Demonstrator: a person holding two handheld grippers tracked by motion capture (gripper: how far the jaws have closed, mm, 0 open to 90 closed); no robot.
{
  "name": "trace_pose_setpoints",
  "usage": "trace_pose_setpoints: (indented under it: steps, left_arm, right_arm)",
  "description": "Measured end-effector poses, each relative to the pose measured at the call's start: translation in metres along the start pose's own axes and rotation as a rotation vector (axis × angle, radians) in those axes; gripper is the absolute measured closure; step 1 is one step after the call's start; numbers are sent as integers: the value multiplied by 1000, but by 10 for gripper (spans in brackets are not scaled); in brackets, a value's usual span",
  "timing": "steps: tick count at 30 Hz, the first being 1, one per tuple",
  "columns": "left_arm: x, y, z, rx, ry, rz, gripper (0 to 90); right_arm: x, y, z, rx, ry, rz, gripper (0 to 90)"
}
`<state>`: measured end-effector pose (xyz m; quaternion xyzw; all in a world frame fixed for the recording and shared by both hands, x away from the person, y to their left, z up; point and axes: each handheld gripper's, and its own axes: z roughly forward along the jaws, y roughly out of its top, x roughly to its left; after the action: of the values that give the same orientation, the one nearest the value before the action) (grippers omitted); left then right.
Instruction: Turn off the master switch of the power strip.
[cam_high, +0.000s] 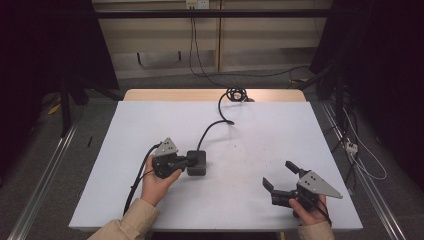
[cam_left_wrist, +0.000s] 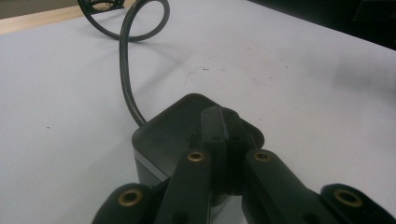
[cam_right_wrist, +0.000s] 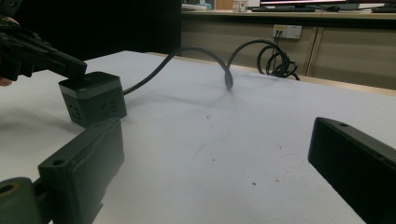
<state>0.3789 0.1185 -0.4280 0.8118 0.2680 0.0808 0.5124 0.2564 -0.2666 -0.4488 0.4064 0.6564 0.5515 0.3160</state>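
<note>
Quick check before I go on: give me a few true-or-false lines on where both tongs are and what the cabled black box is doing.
1. The left tongs are closed, pressing on top of the black box. True.
2. The right tongs grip the cable. False: they are open, holding nothing.
3. The cable runs from the box to a coil at the table's far edge. True.
4. The box sits beside the right tongs. False: it is under the left tongs.

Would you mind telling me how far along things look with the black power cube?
Nothing looks finished. In hand: the left tool, jaws closed, presses on top of the power cube. The right tool waits open, apart. The cable still lies coiled at the far edge.
</note>
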Motion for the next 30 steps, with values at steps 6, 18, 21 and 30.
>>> trace_pose_setpoints:
  steps: [6,18,21,30]
  left_arm:
    - [0,0,0,1,3,-3,900]
    - [-1,1,0,6,8,-7,900]
    - [-2,1,0,11,14,-2,900]
    - [-5,3,1,28,26,21,900]
  right_arm:
    - [1,0,0,2,1,-1,29]
    - [1,0,0,1,1,0,30]
    - [1,0,0,1,1,-1,30]
    - [1,1,0,0,0,-4,29]
